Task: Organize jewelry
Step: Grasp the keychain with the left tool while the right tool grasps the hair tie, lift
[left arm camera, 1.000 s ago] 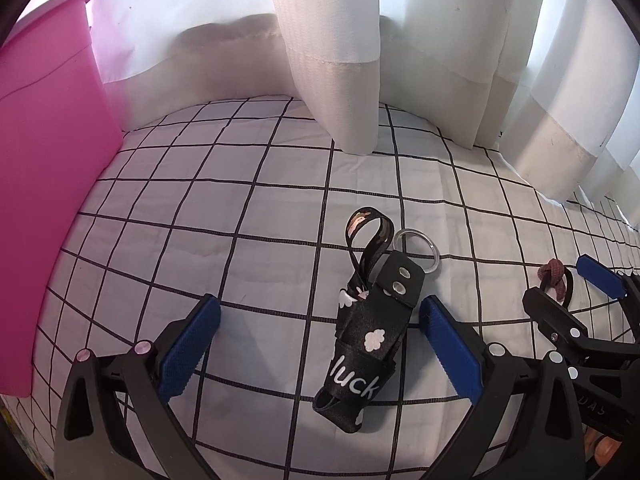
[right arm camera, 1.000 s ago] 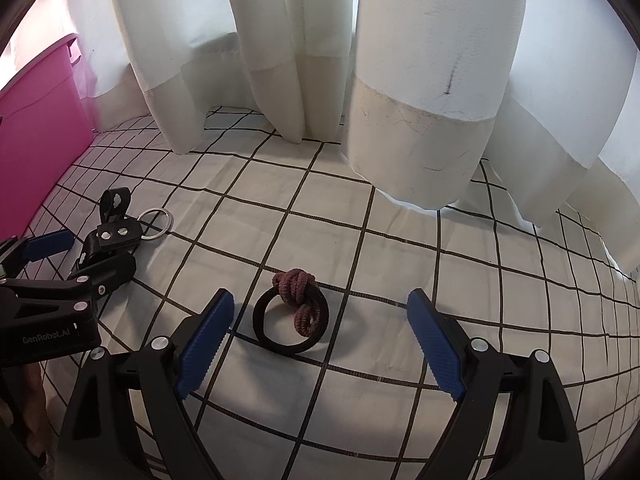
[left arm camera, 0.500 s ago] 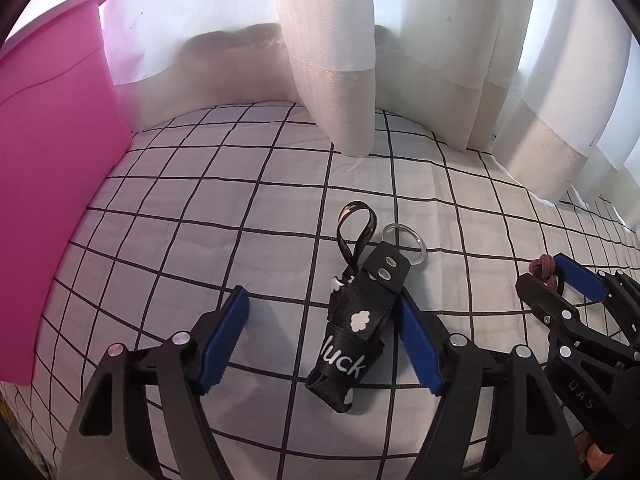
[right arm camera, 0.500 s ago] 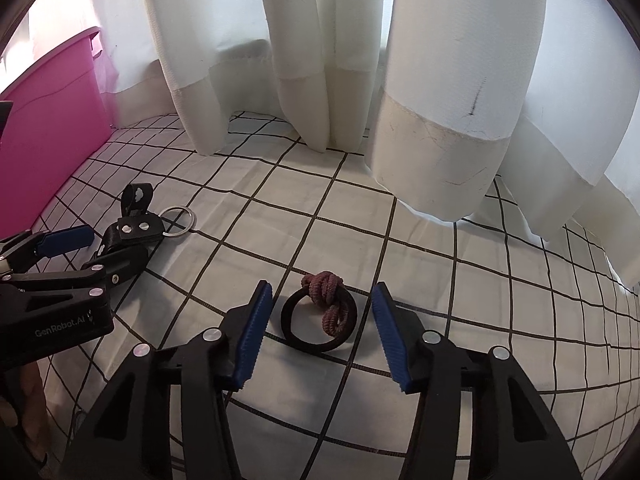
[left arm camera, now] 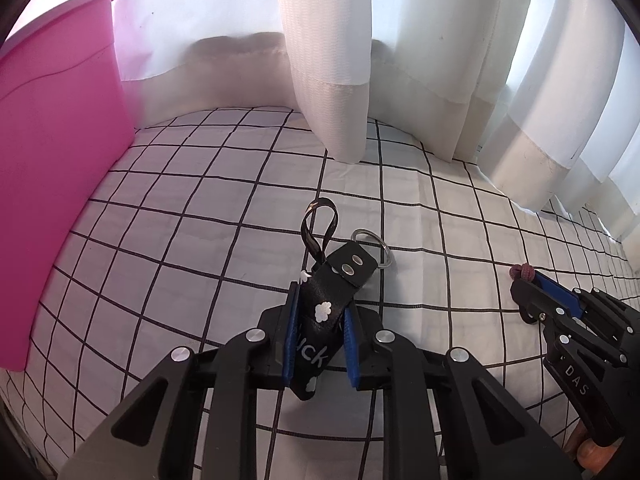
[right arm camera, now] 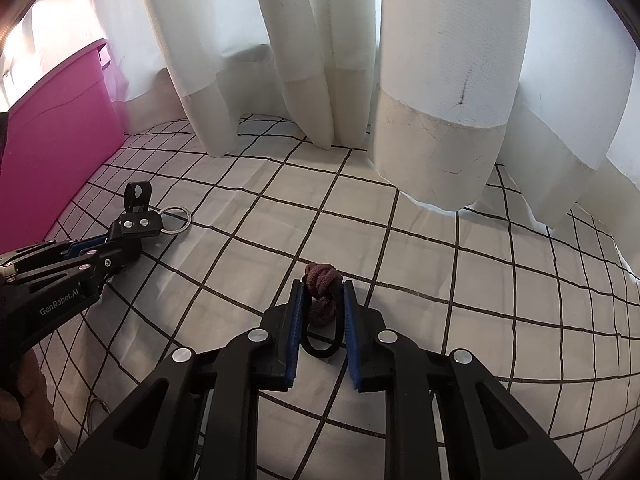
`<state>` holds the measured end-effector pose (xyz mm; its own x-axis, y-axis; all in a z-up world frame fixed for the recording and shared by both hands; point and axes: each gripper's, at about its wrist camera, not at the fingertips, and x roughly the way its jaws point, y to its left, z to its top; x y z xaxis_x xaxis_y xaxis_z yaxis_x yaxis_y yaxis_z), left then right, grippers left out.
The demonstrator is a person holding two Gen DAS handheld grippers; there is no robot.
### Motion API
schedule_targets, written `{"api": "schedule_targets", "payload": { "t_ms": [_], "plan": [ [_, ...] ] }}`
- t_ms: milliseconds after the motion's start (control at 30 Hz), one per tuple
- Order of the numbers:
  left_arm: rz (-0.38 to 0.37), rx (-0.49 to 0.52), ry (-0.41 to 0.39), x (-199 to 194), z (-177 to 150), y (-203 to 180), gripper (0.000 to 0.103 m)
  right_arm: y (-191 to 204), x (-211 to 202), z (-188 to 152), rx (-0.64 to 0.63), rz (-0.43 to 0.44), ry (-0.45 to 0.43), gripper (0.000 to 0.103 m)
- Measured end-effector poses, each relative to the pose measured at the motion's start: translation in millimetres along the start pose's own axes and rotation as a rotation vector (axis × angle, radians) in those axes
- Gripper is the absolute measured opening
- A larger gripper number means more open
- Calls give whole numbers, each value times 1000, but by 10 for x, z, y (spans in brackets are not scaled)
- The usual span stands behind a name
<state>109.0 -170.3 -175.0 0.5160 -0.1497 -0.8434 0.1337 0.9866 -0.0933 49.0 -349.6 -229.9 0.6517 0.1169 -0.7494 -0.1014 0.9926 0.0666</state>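
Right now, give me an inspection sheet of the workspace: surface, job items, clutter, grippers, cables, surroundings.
Surface: white grid-pattern cloth, lightly wrinkled.
Job's things: black strap keychain with metal ring; dark hair tie with maroon knot.
Clutter: thin wire loop at the cloth's near left edge.
Grippers: left gripper has just been closing, jaws now pressing the keychain; right gripper has just been closing, jaws now squeezing the hair tie.
Cables: nothing seen.
Surroundings: pink bin at left; white curtains behind.

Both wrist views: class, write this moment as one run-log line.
left gripper: just closed on black keychain strap | right gripper: just closed on hair tie | surface: checked cloth | pink bin: left
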Motion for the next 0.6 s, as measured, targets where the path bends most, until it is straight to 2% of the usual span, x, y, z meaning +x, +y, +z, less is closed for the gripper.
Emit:
{"api": "schedule_targets", "payload": {
  "t_ms": [367, 600],
  "plan": [
    [24, -46, 1, -327, -67, -23, 19, -70, -382, -19, -20, 52, -11, 19],
    [34, -83, -17, -832, -96, -54, 19, -35, -875, 93, -62, 80, -39, 19]
  ]
}}
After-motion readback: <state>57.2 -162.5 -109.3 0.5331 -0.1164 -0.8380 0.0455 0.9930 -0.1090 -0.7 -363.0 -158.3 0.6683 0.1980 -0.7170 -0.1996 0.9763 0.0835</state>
